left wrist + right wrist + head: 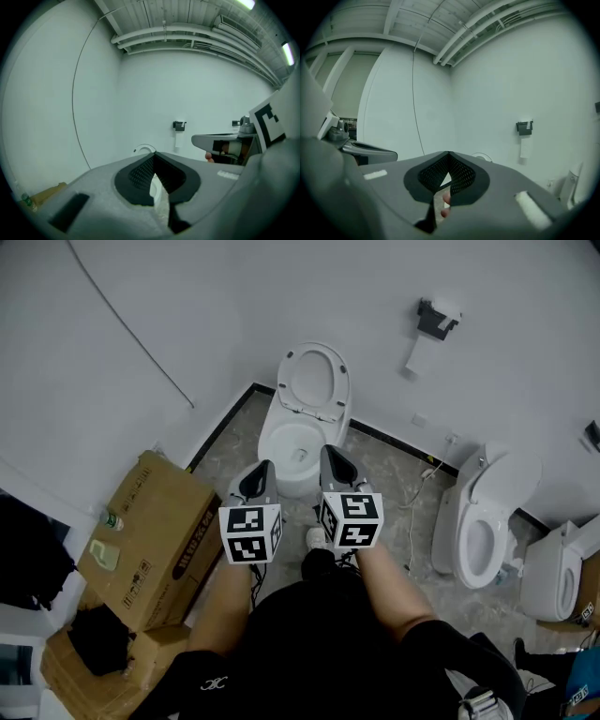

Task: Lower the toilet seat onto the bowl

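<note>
Toilet seat (285,382) upright; left gripper (265,466), right gripper (330,452) hover closed.

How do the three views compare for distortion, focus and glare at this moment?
Head view: even soft light, sharp, no glare on the raised toilet seat. Left gripper view: heavy fisheye, black corners, ceiling lights blown out, left hand-held gripper soft up close. Right gripper view: same fisheye and dark rim, right hand-held gripper blurred near the lens.

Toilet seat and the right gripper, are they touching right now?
Apart. In the right gripper view the right gripper is shut on nothing, and the raised toilet seat shows small against the wall, well beyond its tips.
</note>
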### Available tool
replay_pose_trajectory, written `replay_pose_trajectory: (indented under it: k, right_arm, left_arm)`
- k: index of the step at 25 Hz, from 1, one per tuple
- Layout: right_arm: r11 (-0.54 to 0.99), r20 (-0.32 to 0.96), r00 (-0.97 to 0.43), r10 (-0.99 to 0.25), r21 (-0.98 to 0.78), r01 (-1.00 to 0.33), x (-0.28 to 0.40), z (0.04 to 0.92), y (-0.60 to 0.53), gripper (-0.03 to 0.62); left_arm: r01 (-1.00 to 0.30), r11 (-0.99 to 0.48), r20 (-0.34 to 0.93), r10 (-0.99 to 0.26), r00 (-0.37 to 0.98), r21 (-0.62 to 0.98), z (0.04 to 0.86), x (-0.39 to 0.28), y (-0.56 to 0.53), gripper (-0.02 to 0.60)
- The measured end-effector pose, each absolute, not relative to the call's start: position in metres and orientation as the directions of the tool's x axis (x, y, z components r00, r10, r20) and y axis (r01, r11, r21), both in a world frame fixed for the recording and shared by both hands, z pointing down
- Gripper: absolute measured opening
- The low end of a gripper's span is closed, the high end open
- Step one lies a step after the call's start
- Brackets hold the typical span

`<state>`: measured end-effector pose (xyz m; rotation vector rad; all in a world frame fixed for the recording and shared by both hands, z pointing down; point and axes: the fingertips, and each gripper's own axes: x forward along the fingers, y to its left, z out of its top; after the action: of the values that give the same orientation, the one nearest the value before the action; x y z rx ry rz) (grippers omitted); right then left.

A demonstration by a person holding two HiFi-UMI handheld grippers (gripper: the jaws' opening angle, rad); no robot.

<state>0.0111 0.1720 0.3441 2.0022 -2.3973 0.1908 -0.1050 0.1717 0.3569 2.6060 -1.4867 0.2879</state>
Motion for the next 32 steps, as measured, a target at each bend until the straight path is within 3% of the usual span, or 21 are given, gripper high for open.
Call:
replay_pose_trajectory:
  k: [32]
  right_arm:
    - [0.218, 0.192, -0.233, -0.953, -0.095, -0.971, 0.123, 0.369, -0.156, 0.009]
  left_arm:
    - [-0.882, -0.464, 0.316, -0.827, 0.466, 0.085, 0.367, 0.0, -0.135, 0.009]
